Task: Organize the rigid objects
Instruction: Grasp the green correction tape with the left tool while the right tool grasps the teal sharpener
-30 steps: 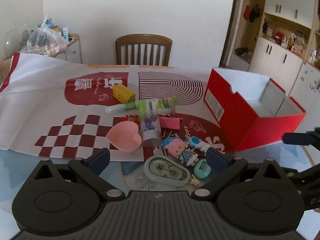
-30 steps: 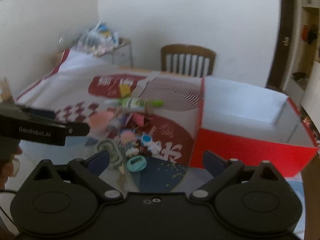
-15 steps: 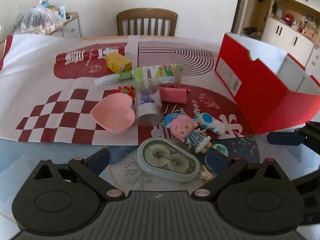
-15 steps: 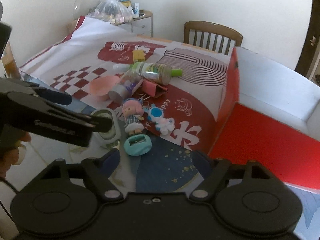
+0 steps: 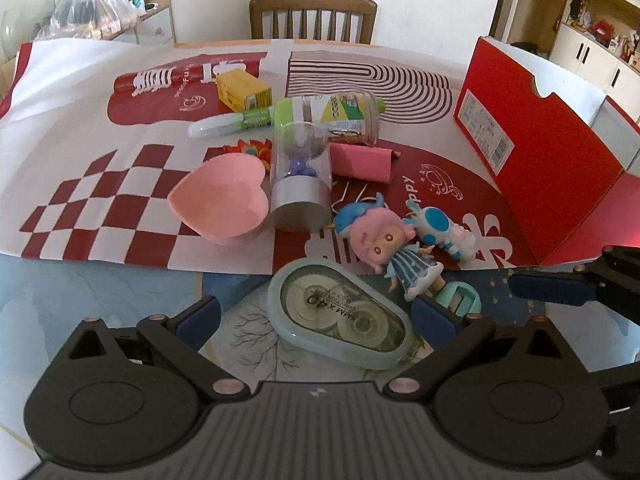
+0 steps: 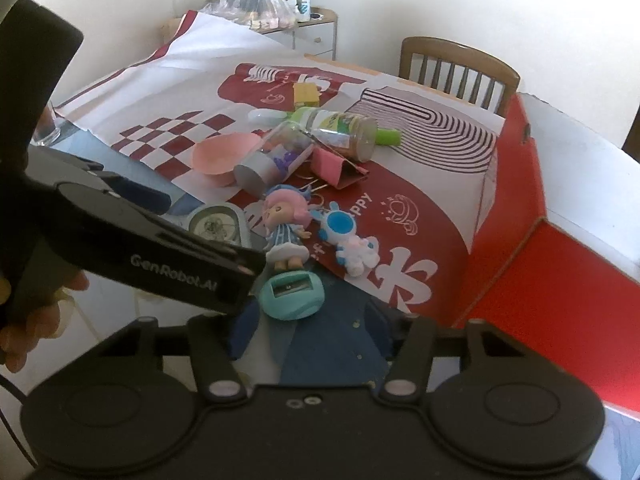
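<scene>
Both wrist cameras look steeply down from close above the table's near edge; both share the pink-haired plastic doll (image 5: 386, 246) (image 6: 286, 222) and red cardboard box (image 5: 532, 152) (image 6: 516, 240).

Red box (image 5: 540, 168); pink heart dish (image 5: 220, 204); teal sharpener (image 6: 291, 293)

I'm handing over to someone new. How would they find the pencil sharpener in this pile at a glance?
Start at the red box on the right, then look left along the table's near edge to the pink-haired doll. The sharpener lies just in front of the doll's feet. It is the only teal, rounded piece with a rectangular window showing a blade, smaller than the pale tape dispenser beside it.
</scene>
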A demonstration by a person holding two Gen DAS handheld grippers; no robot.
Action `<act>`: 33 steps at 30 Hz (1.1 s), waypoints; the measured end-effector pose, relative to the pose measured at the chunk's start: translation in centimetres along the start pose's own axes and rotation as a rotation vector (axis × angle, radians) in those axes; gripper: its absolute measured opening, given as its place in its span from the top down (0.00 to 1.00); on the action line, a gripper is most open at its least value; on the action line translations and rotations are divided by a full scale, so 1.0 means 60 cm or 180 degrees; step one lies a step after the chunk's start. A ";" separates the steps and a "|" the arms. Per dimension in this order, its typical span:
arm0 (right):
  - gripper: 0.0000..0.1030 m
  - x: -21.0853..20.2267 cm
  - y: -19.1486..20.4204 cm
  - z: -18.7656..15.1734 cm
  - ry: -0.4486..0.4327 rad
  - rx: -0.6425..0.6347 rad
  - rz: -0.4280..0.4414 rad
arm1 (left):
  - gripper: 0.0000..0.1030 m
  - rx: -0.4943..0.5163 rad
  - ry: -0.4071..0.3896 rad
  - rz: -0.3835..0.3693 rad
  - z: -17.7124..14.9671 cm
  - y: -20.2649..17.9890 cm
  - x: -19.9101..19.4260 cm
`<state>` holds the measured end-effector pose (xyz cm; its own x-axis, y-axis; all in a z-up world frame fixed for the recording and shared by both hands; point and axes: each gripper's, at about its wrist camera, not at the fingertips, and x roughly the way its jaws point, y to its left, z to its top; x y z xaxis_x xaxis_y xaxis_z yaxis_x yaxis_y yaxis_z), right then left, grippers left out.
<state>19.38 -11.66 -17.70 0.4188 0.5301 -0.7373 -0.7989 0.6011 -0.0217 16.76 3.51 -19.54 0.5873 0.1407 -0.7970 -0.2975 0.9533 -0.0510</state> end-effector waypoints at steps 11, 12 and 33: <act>0.53 0.024 0.008 0.005 0.0074 -0.0086 0.0113 | 0.22 0.0102 -0.0034 0.0026 -0.002 -0.008 0.002; 0.53 0.026 0.009 0.005 0.0077 -0.0087 0.0123 | 0.22 0.0107 -0.0037 0.0020 -0.002 -0.007 0.001; 0.64 -0.015 0.022 -0.007 0.0082 -0.0007 0.0073 | 0.44 0.0010 0.0025 -0.0204 -0.021 0.012 -0.030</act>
<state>17.77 -11.60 -17.35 0.3892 0.5281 -0.7548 -0.8091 0.5877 -0.0060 14.56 3.61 -18.91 0.5991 0.0773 -0.7969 -0.2571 0.9612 -0.1000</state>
